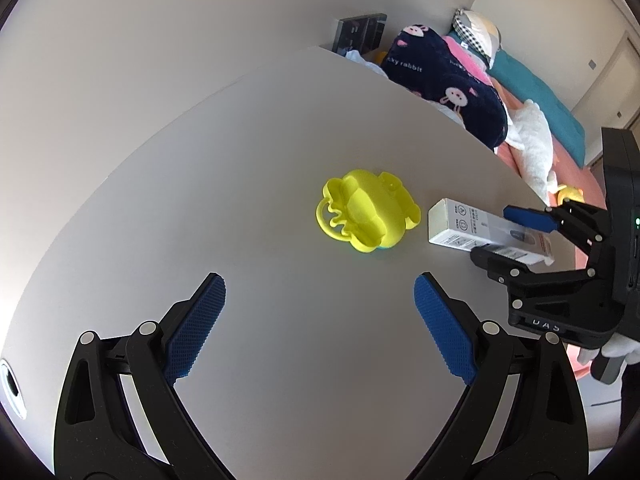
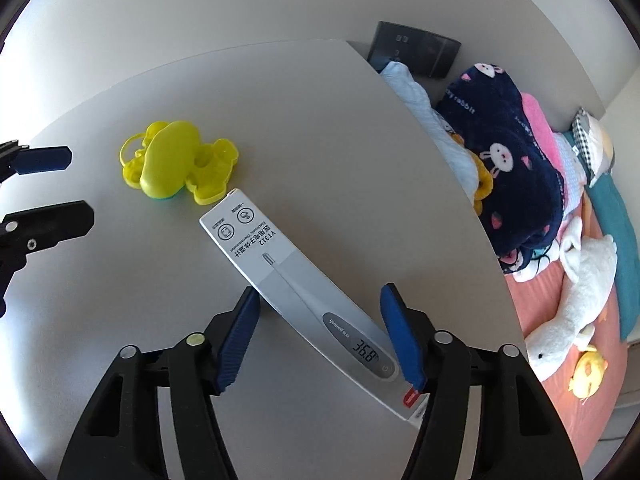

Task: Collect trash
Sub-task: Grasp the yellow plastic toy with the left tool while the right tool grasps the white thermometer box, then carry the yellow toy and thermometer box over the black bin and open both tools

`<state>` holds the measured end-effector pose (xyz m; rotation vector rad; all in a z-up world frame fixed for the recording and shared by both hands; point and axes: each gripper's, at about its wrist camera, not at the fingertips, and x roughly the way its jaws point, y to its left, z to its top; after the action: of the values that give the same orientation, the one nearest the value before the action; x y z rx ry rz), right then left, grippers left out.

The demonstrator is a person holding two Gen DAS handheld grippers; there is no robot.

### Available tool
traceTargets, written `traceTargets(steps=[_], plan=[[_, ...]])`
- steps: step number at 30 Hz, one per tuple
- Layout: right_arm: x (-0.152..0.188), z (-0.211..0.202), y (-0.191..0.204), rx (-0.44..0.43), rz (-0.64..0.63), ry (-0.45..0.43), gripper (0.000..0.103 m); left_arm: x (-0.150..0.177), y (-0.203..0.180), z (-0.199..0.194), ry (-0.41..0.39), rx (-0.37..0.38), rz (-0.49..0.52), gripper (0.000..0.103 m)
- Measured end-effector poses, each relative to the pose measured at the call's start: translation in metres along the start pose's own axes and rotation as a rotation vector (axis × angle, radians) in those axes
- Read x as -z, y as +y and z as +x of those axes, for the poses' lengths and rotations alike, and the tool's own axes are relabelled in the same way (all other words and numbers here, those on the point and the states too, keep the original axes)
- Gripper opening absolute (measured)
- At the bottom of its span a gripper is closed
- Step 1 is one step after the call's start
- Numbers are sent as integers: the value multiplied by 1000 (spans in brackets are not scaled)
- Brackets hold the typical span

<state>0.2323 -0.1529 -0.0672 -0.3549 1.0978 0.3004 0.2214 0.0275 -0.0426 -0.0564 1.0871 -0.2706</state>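
Note:
A white thermometer box (image 2: 304, 292) lies flat on the grey table (image 2: 320, 140), running diagonally between the fingers of my right gripper (image 2: 320, 324). The right gripper is open around the box's near half; its right pad (image 2: 400, 336) is at the box's edge, the left pad stands apart. A yellow plastic toy (image 2: 176, 164) sits just beyond the box's far end. In the left wrist view my left gripper (image 1: 320, 312) is open and empty, hovering short of the yellow toy (image 1: 364, 210), with the box (image 1: 468, 226) and the right gripper (image 1: 516, 236) at the right.
The table's right edge drops to a bed with a navy rabbit blanket (image 2: 508, 152), a white plush (image 2: 576, 292), a yellow plush (image 2: 588, 372) and pillows (image 1: 480, 32). A dark wall panel (image 2: 416, 48) stands behind the table's far corner.

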Motion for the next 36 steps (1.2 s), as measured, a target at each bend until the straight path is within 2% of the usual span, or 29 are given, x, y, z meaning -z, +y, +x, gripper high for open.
traceTargets(steps=[1, 3, 7, 12, 19, 20, 23, 27, 36], plan=[[1, -1, 0, -1, 7, -2, 56, -3, 0, 3, 3, 10, -13, 92], [3, -2, 0, 0, 17, -4, 42, -9, 1, 7, 1, 23, -42, 92], [8, -3, -5, 17, 82, 6, 30, -18, -2, 18, 3, 31, -63, 92], [18, -5, -22, 35, 201, 8, 30, -26, -7, 33, 17, 19, -64, 92], [35, -10, -37, 48, 291, 13, 30, -38, -2, 46, 18, -5, -113, 91], [38, -11, -41, 48, 314, 16, 30, -39, -3, 46, 20, -7, -115, 90], [46, -13, -50, 40, 373, 21, 30, -43, -6, 48, 22, -44, -95, 77], [55, -17, -58, 50, 411, 27, 30, -42, -14, 47, 19, -68, -58, 58], [79, -38, -67, 45, 462, 10, 30, -31, -17, 39, 2, -62, -35, 56]])
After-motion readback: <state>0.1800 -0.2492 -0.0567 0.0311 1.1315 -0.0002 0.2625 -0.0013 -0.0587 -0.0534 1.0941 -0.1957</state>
